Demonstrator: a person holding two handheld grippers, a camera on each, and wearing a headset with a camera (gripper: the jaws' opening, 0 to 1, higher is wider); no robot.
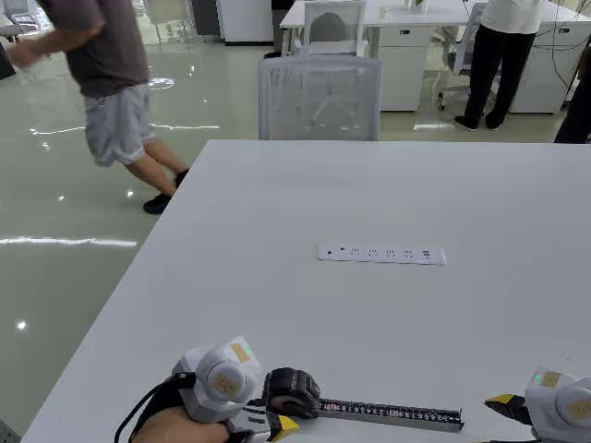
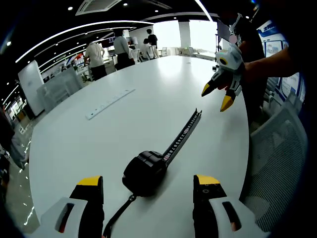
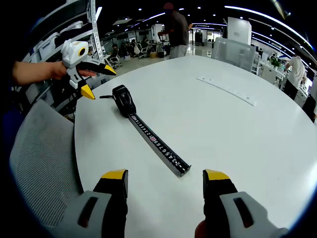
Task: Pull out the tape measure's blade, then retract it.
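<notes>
**Asker:** Checking in: where is the thing lying for you?

**Me:** I am looking at the black, rounded plastic tape measure (image 1: 293, 389), which is resting near the front edge of the broad white table (image 1: 369, 185). Its dark metal blade (image 3: 156, 144), printed with pale numerals, is lying flat and drawn out, running from the case (image 2: 144, 171) on my left side toward my right.

**Asker:** And how are your claws standing?

**Me:** I am holding my left claw (image 2: 148, 181), white with yellow tips, spread wide and gripping nothing. The case is sitting just ahead of those tips, in line with the gap between them. My right claw (image 3: 166, 174) is gaping wide too, and empty. The blade's hooked end (image 3: 182, 170) is lying just in front of it, between its tips, with the strip stretching away from me toward the case.

**Asker:** So what is the coming move turning on?

**Me:** I am judging the pull-out done and the retraction waiting. The long axis is running straight from one claw to the other, so my left is sitting nearer the case for steadying it, while my right is sitting nearer the free end for guiding it home.
</notes>
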